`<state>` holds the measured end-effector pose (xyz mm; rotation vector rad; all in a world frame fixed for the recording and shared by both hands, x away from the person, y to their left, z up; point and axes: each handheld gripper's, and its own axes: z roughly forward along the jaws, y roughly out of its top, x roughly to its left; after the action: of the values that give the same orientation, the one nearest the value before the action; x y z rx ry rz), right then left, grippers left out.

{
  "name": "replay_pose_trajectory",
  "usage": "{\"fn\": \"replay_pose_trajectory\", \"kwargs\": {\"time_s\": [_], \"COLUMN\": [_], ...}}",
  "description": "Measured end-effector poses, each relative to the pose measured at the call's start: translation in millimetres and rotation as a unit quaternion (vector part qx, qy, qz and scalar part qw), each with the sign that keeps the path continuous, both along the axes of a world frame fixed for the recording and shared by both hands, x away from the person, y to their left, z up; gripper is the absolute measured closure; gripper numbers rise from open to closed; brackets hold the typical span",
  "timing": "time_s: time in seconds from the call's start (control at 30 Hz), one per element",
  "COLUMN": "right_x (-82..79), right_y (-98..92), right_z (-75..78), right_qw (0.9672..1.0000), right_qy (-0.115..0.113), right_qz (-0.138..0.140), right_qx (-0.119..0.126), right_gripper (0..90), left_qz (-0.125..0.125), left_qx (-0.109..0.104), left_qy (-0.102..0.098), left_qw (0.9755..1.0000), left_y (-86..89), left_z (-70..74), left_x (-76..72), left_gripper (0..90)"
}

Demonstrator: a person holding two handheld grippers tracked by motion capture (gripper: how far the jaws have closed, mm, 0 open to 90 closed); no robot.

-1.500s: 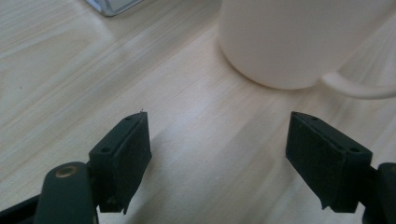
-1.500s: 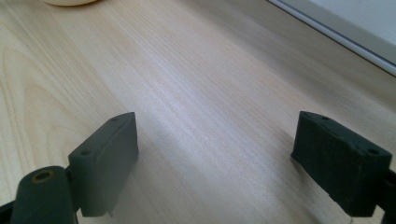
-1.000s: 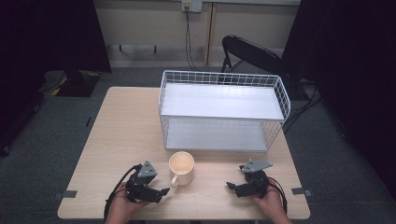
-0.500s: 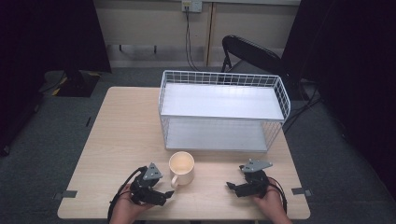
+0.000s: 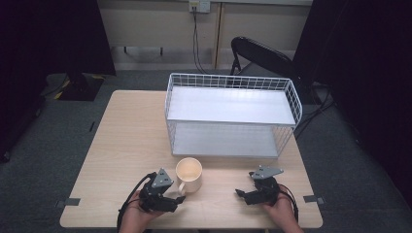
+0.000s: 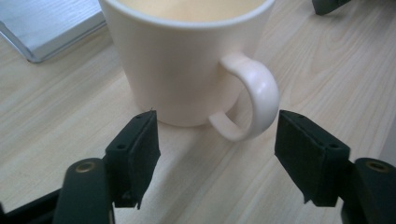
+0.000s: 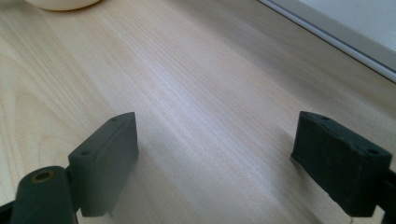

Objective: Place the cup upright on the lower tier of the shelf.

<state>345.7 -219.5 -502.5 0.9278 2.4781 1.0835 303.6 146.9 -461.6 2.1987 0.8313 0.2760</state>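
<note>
A cream mug stands upright near the table's front edge, its handle turned toward my left gripper. In the left gripper view the mug is close ahead. The left gripper is open, and its jaws have just been closing. The handle lies just ahead of the gap between them, and neither pad touches it. My right gripper rests low at the front right, apart from the mug. In its own view the right gripper is open over bare wood.
A white wire rack with two shelves stands on the far half of the wooden table. Its lower shelf edge lies ahead of the right gripper. A black chair stands behind the table.
My left gripper has slid a little to the right, up to the mug's handle. The right gripper and the mug have stayed where they were.
</note>
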Motion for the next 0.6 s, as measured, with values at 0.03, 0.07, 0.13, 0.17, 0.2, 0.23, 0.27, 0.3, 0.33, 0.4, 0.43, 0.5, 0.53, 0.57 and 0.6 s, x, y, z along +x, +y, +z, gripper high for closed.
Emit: {"fn": "replay_pose_trajectory", "kwargs": {"time_s": [0.03,0.07,0.13,0.17,0.2,0.23,0.27,0.3,0.33,0.4,0.43,0.5,0.53,0.57,0.6], "right_x": [-0.1,0.0,0.0,-0.1,0.0,0.0,0.0,0.0,-0.1,0.0,0.0,0.0,0.0,0.0,0.0], "right_y": [0.0,0.0,0.0,0.0,0.0,0.0,0.0,0.0,0.0,0.0,0.0,0.0,0.0,0.0,0.0], "right_z": [0.1,0.0,0.0,0.0,0.0,0.0,0.0,0.0,0.1,0.0,0.0,0.0,0.0,0.0,0.0], "right_qw": [1.0,1.0,1.0,1.0,1.0,1.0,1.0,1.0,1.0,1.0,1.0,1.0,1.0,1.0,1.0], "right_qy": [0.0,0.0,0.0,0.0,0.0,0.0,0.0,0.0,0.0,0.0,0.0,0.0,0.0,0.0,0.0], "right_qz": [0.0,0.0,0.0,0.0,0.0,0.0,0.0,0.0,0.0,0.0,0.0,0.0,0.0,0.0,0.0], "right_qx": [0.0,0.0,0.0,0.0,0.0,0.0,0.0,0.0,0.0,0.0,0.0,0.0,0.0,0.0,0.0], "right_gripper": [13.5,13.5,13.5,13.5,13.5,13.5,13.5,13.5,13.5,13.5,13.5,13.5,13.5,13.5,13.5], "left_qz": [0.0,-0.001,-0.001,-0.001,0.0,-0.001,-0.001,-0.001,-0.002,-0.001,-0.001,0.002,0.003,0.003,0.007], "left_qx": [-0.001,0.004,0.006,0.006,0.004,0.003,0.002,0.002,0.002,0.002,0.002,-0.001,-0.002,-0.002,-0.003], "left_qy": [-0.001,-0.006,-0.007,-0.007,-0.007,-0.007,-0.007,-0.007,-0.005,-0.002,-0.002,0.007,0.009,0.009,0.011], "left_qw": [1.0,1.0,1.0,1.0,1.0,1.0,1.0,1.0,1.0,1.0,1.0,1.0,1.0,1.0,0.9999], "left_y": [-0.5,-0.9,-1.2,-1.2,-0.7,-0.5,-0.4,-0.4,-0.4,-0.3,-0.3,1.3,2.6,2.6,4.7], "left_z": [-0.2,-0.1,-0.2,-0.2,-0.2,-0.3,-0.4,-0.4,-0.2,0.1,0.1,0.0,-0.1,-0.1,-0.3], "left_x": [-0.3,-0.1,0.2,0.2,0.9,1.2,1.2,1.2,1.3,1.5,1.5,2.5,3.2,3.2,4.1], "left_gripper": [35.4,37.0,40.0,41.3,42.6,42.9,43.7,44.4,45.0,47.0,48.5,50.6,50.6,51.0,51.2]}}
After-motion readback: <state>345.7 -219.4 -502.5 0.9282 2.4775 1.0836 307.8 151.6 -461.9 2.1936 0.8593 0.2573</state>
